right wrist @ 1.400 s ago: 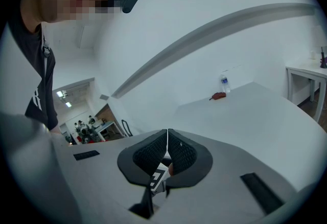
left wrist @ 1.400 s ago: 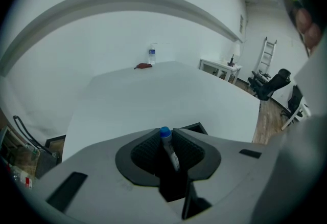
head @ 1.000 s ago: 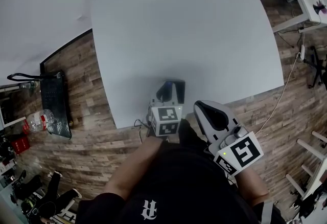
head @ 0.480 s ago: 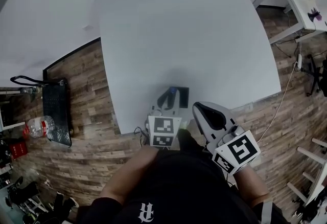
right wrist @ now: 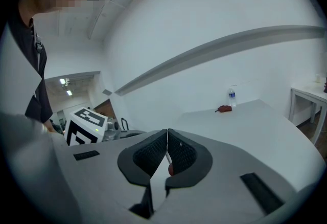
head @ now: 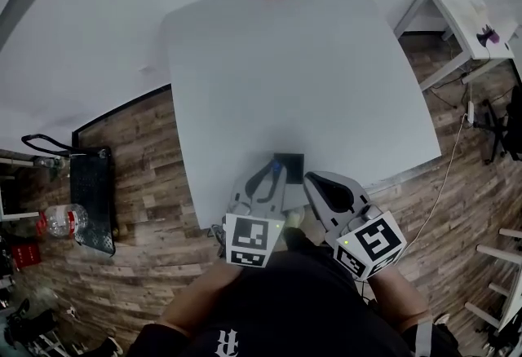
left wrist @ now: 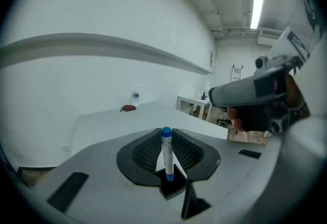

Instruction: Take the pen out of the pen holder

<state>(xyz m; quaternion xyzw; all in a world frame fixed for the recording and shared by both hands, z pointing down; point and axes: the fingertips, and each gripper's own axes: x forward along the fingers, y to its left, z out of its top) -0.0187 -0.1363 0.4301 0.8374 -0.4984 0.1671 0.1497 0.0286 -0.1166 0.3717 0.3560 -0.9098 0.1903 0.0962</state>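
Blue-capped white pen [left wrist: 167,152] stands upright in the small square black pen holder [left wrist: 172,187], its foot not yet lifted out. The left gripper [head: 270,177] clasps the barrel just under the cap with its ribbed black pads, a high grip that, I judge, suits a straight upward pull. The holder sits at the near edge of the broad white table [head: 326,78], close to the person, so little reach is needed. The right gripper [head: 320,183] hangs just beside, jaws pressed together on nothing, apparently idle.

Only the left gripper view shows the pen's stance and the pads against it. In the head view the pen is a blue speck, though that view alone shows both tools side by side. The right gripper view confirms its closed jaws; a small reddish spot low in their gap I cannot identify.
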